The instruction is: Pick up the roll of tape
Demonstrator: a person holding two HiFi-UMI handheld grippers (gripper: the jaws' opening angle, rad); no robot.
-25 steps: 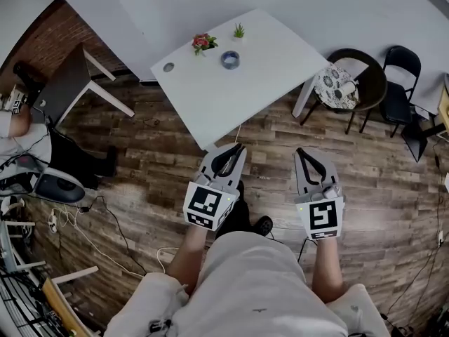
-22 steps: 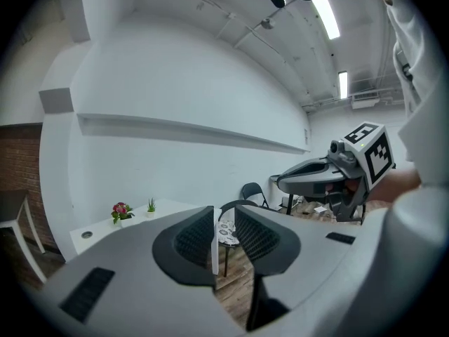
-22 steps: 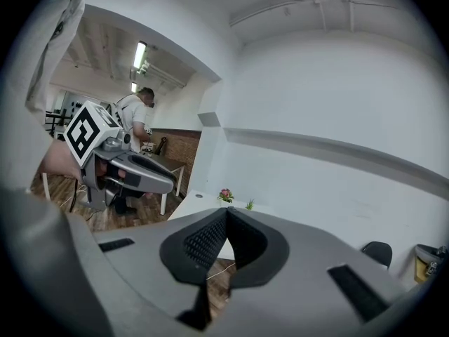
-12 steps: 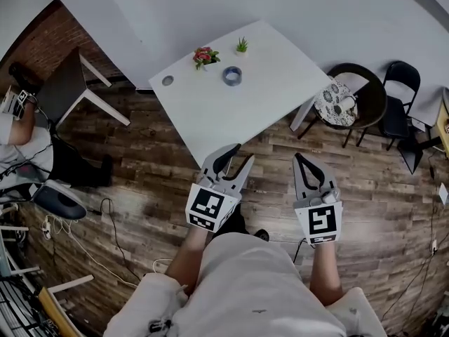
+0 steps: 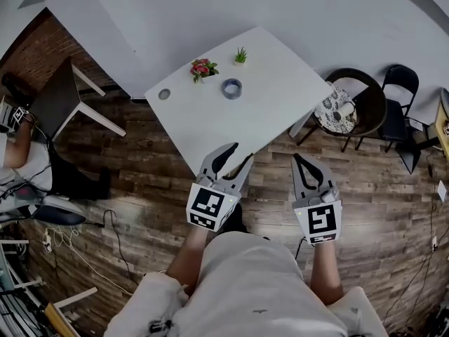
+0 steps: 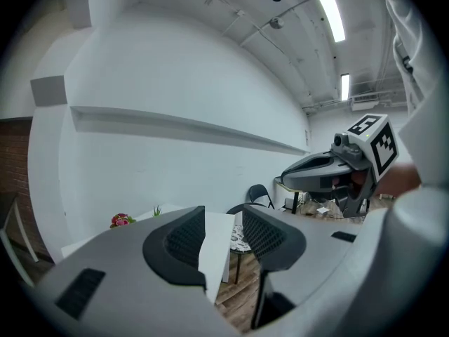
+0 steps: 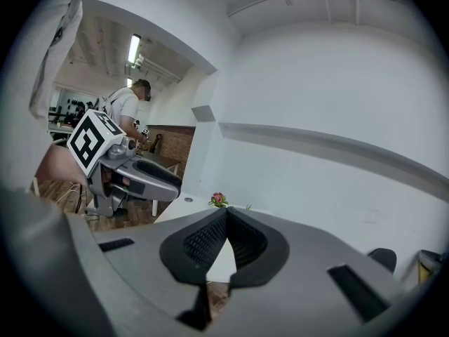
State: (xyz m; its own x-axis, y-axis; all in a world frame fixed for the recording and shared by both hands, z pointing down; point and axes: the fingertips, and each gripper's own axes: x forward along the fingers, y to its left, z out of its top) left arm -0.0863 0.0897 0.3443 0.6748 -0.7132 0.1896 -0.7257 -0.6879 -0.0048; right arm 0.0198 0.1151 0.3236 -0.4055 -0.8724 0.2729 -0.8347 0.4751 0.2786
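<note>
since a second ago: both grippers nearer the white table (image 5: 273, 83); left gripper (image 5: 242, 153) jaws, pressed together then, have just been opening, nothing between them.
left gripper: jaws spread, empty, by the table's near edge.
right gripper (image 5: 300, 159): jaws pressed together, empty, over the wood floor (image 5: 140, 181).
roll of tape (image 5: 231, 88): flat on the table's far part, near the red flowers (image 5: 203, 68) and small green plant (image 5: 240, 55), well apart from both grippers.

Bare tabletop (image 5: 238, 121) is left open at 6 o'clock of the roll of tape (image 5: 231, 88); flowers (image 5: 203, 69) are set at 10 o'clock, a small plant (image 5: 240, 55) at 12.
</note>
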